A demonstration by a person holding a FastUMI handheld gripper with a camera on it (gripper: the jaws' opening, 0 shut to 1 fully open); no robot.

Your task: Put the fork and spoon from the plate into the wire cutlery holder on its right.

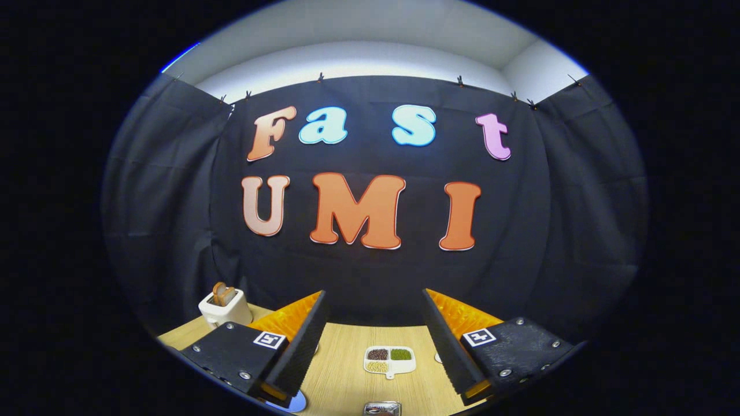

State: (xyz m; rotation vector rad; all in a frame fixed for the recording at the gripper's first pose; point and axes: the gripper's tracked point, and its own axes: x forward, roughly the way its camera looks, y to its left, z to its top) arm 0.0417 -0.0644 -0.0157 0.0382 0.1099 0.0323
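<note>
Nearest to me, down between my two fingers, a small shiny metal thing [382, 408] pokes into sight at the close end of the table; so little of it shows that I cannot tell whether it belongs to the wire cutlery holder or is something else. Just below my left finger [300, 346] a rounded blue-and-white edge [292, 404] shows, maybe the rim of the plate, though I cannot say for sure, and I cannot make out a fork or a spoon on it. My gripper [374, 338] stands wide open, both fingers spread well apart and holding nothing, raised above the table and pointing toward the back wall. Between them, a little further on, a small white divided dish [389, 360] lies flat on the wooden table [341, 375]; its three compartments hold dark reddish-brown grains, green grains and pale yellow grains, and a short tab sticks out from its near edge. My right finger [448, 344] rises beside the dish without touching it. Off beyond my left finger, at the far left corner of the table, a white toaster [224, 312] sits with slices of brown bread [222, 294] standing upright in its slots. Behind everything hangs the black cloth wall [578, 231], clipped along its top edge, with a pale ceiling [370, 52] above it.
</note>
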